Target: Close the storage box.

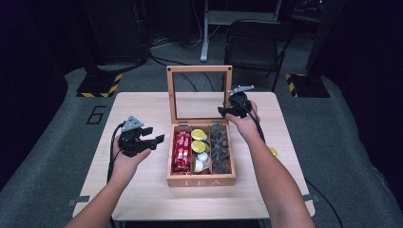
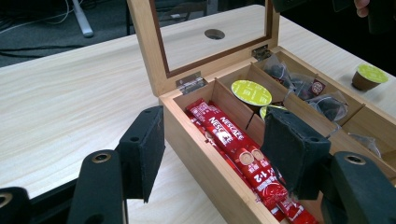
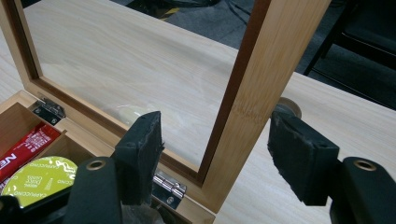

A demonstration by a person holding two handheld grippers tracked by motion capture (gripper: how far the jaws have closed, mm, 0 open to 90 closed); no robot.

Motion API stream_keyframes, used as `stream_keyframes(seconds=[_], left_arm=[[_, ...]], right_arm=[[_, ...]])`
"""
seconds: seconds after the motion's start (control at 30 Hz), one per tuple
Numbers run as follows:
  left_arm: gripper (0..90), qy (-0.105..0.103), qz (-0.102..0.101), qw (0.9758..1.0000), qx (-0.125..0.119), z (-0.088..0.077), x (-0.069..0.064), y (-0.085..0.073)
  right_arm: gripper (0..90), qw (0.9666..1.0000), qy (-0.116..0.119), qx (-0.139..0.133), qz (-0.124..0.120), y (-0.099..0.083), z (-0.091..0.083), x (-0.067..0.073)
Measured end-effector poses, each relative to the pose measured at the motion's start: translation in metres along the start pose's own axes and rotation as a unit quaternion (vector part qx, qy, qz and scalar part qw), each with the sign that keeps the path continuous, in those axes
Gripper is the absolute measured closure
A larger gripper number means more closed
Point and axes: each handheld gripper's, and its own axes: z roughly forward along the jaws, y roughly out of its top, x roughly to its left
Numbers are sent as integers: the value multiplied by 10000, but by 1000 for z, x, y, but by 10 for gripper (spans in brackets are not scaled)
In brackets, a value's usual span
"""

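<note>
A wooden tea box stands open mid-table, its glass lid upright. Inside lie red Nescafe sachets, green-topped capsules and dark tea bags. My left gripper hovers open just left of the box; in the left gripper view its jaws straddle the box's near corner above the sachets without touching. My right gripper is at the lid's right side. There its open jaws stand either side of the lid's frame post, with a gap at the left pad.
A loose green-topped capsule lies on the table right of the box, by my right forearm. A cable hole sits in the tabletop behind the lid. A black chair stands beyond the far edge.
</note>
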Motion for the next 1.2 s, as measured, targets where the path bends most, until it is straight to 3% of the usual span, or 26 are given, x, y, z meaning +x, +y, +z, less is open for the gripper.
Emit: stream_keyframes(seconds=[0.7, 0.93, 1.17, 1.2], left_arm=[[391, 19, -72, 10000, 5, -3, 4, -4], [391, 41, -98, 9999, -11, -4, 6, -5], [391, 46, -106, 9999, -7, -3, 5, -7], [391, 39, -97, 9999, 9, -3, 5, -7]], right_arm=[[360, 10000, 55, 20, 3, 1, 10, -3], [403, 10000, -23, 11, -16, 1, 10, -4], [468, 9997, -42, 14, 228, 1, 8, -4], [484, 9999, -41, -3, 145, 1, 8, -6]])
